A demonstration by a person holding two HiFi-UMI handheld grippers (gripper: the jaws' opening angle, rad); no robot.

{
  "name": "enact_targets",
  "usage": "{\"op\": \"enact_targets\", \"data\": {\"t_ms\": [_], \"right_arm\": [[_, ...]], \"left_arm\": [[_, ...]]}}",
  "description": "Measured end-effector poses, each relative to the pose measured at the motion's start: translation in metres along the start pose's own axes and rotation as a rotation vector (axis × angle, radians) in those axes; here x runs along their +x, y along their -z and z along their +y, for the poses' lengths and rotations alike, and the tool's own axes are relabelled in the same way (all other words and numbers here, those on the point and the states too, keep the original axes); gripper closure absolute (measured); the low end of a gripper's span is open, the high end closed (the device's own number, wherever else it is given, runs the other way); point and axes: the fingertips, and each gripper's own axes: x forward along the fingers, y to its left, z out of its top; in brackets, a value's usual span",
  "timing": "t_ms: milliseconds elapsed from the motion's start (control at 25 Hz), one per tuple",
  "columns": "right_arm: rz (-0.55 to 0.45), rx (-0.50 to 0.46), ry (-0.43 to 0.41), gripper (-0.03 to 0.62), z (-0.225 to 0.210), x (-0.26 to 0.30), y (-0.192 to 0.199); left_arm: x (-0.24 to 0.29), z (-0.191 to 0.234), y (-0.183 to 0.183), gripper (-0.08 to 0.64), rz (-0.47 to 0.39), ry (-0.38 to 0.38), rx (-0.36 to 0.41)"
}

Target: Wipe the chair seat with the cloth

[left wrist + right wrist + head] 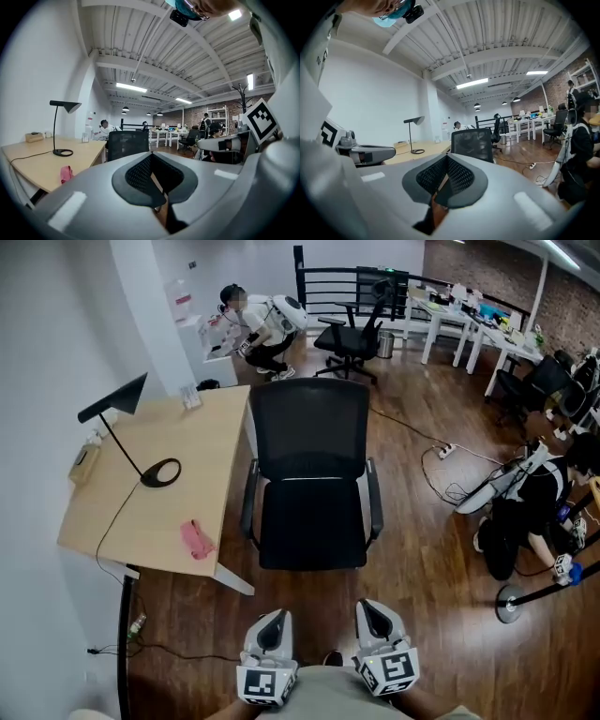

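A pink cloth (196, 539) lies crumpled on the near right part of the wooden desk (155, 493); the left gripper view catches the cloth (66, 174) low at its left. The black mesh office chair (310, 418) stands beside the desk, its black seat (312, 526) bare and facing me. Both grippers are held low in front of my body, short of the chair. My left gripper (274, 619) is shut and holds nothing. My right gripper (373, 609) is shut and empty too. Each gripper view looks over closed jaws toward the chair (128, 145) (472, 142).
A black desk lamp (141, 432) with its cord stands on the desk. Cables and a power strip (446, 452) lie on the wood floor right of the chair. One person crouches at the right (530, 512), another at the back (258, 326). A second office chair (352, 341) stands behind.
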Motion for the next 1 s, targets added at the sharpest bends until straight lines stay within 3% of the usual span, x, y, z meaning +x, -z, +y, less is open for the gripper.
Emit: {"op": "enact_targets", "data": {"t_ms": [280,480,840,1000], "right_arm": [[0.011,-0.04,0.015,0.592,0.025,0.076,-0.015],[0.026,-0.088,-0.035,0.592,0.065,0.149,-0.028],[0.072,-0.159,-0.208,0.592,0.177,0.282,-0.033],[0.12,-0.196,-0.317,0.571,0.232,0.331,-0.018]], "left_arm": [[0.038,0.075,-0.008,0.554,-0.044,0.017,-0.01],[0.056,0.148,-0.022,0.554,-0.048,-0.015,-0.039],[0.038,0.303,-0.031,0.554,-0.062,-0.191,-0.076],[0.021,0.37,-0.03,0.554,-0.079,-0.326,-0.068]]}}
